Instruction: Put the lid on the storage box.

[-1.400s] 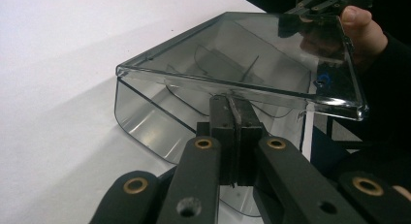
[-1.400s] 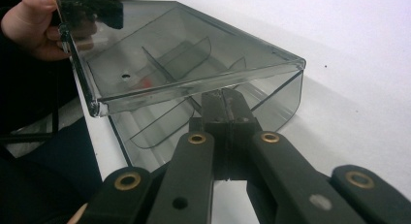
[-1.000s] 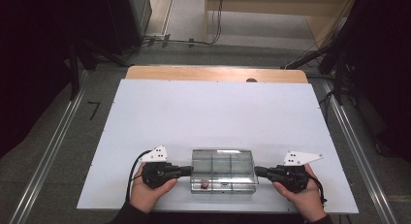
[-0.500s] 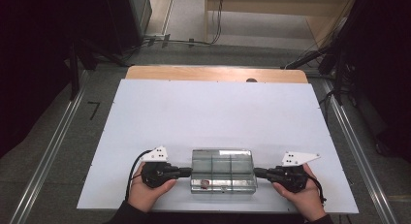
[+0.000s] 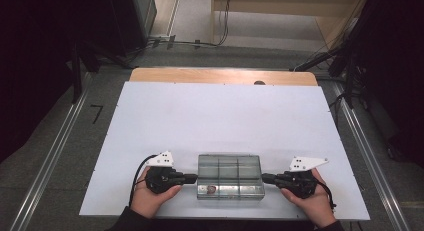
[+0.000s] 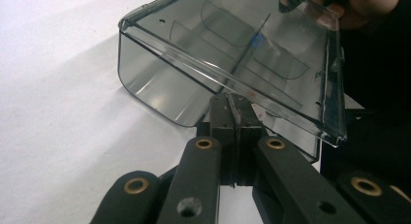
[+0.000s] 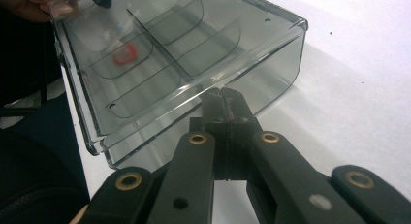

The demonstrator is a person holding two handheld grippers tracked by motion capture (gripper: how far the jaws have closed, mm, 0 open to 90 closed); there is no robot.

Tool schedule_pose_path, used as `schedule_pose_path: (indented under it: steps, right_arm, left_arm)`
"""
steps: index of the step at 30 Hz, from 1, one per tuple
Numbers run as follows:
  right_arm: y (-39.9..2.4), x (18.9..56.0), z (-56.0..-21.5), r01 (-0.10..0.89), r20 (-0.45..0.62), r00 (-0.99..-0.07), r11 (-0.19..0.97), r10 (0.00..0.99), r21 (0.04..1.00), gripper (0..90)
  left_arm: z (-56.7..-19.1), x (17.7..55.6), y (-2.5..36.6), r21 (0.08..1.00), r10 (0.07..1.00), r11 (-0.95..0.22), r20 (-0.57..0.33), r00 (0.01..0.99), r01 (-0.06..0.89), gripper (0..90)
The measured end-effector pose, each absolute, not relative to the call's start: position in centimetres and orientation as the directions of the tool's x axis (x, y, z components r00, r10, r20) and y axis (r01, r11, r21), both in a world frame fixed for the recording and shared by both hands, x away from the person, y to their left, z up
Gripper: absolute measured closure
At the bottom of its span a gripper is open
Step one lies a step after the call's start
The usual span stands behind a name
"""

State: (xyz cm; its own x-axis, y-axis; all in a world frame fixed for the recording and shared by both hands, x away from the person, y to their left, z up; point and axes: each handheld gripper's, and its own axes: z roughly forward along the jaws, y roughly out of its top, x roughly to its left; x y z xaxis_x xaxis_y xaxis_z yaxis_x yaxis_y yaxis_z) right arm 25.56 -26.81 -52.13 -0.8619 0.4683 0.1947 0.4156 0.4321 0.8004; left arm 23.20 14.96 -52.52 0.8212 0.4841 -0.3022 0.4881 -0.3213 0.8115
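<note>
A clear lidded box (image 5: pixel 230 175) with several compartments lies near the table's front edge. A small red item (image 5: pixel 211 189) sits in one front compartment and shows through the lid (image 7: pixel 125 54). My left gripper (image 5: pixel 194 178) meets the box's left end; its jaws (image 6: pixel 232 100) are pressed together under the lid's rim (image 6: pixel 218 44). My right gripper (image 5: pixel 265 178) meets the right end the same way, jaws (image 7: pixel 224 95) shut against the wall below the rim (image 7: pixel 184 44). I see nothing between either pair of jaws.
The white tabletop (image 5: pixel 220 116) stretches away behind the box, ending at a wooden strip (image 5: pixel 220 76). Cables and dark stands lie on the floor beyond it. Metal rails (image 5: pixel 50 161) run along both sides of the table.
</note>
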Motion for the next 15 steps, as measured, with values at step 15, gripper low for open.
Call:
schedule_pose_path:
  steps: [15]
  right_arm:
    - [-27.25, 25.63, -51.87, 0.417, 0.182, -0.846, 0.407, 0.502, 0.813, 81.4]
  left_arm:
    - [-52.29, 23.16, 15.39, 0.827, 0.484, -0.3, -0.297, 0.823, 0.475, 87.3]
